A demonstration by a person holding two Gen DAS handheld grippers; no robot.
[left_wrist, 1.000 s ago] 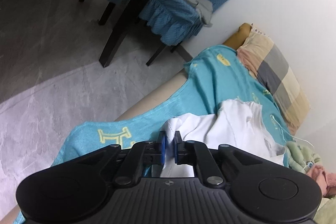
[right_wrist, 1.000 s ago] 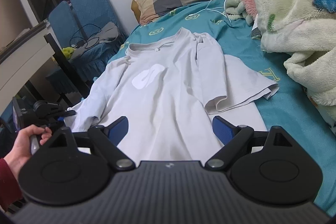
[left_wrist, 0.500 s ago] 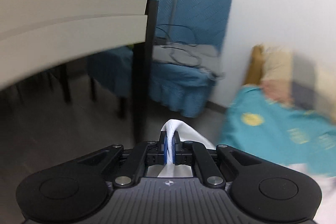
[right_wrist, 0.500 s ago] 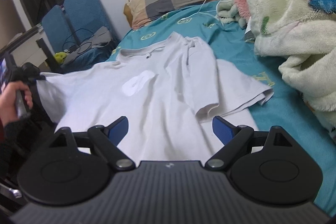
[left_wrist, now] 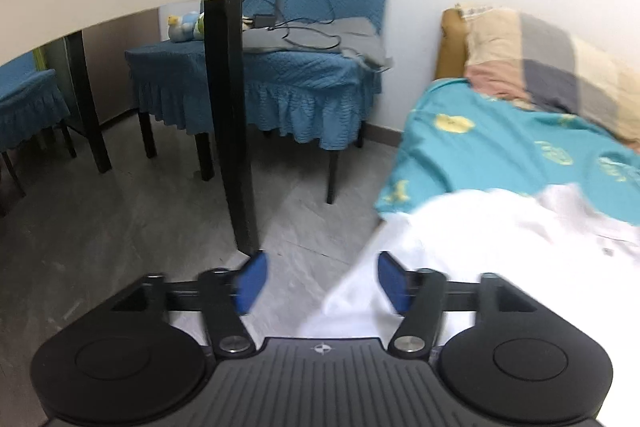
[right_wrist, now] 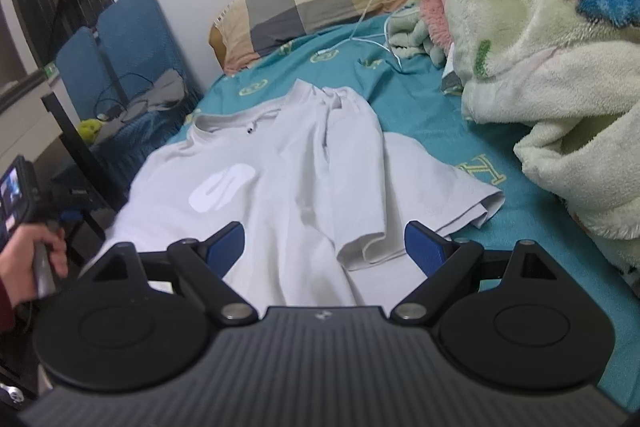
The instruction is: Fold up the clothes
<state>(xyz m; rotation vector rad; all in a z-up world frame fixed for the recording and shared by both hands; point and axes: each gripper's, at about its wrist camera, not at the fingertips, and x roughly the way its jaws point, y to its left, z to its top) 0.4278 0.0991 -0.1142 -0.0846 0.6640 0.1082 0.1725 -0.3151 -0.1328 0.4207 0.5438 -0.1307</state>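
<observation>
The white T-shirt (right_wrist: 288, 187) lies face up on the bed (right_wrist: 420, 115), straight ahead of the right gripper (right_wrist: 324, 247). Its long axis runs away from that gripper, collar at the far end toward the checked pillow (right_wrist: 312, 7), hem nearest the fingers. The sleeve on the right side is folded in over the body, and a flap of cloth spreads beyond it to the right on the teal sheet. No container is in view.

The right gripper hangs just above the hem with its jaws spread wide and nothing between them. The left gripper (left_wrist: 320, 283) is also wide open and empty; the shirt's edge (left_wrist: 460, 227) drapes off the bed's side, just ahead and to its right, close by the right finger, though blur hides whether they touch.

To the right of the right gripper a fluffy green blanket (right_wrist: 540, 67) crowds the bed, and a white cable (right_wrist: 372, 39) lies beyond the collar. Left of the shirt the bed ends; a dark table leg (left_wrist: 236, 107) and blue-covered chairs (left_wrist: 312, 47) stand on the floor ahead of the left gripper, with open floor between. A hand (right_wrist: 32, 259) grips the left gripper's handle.
</observation>
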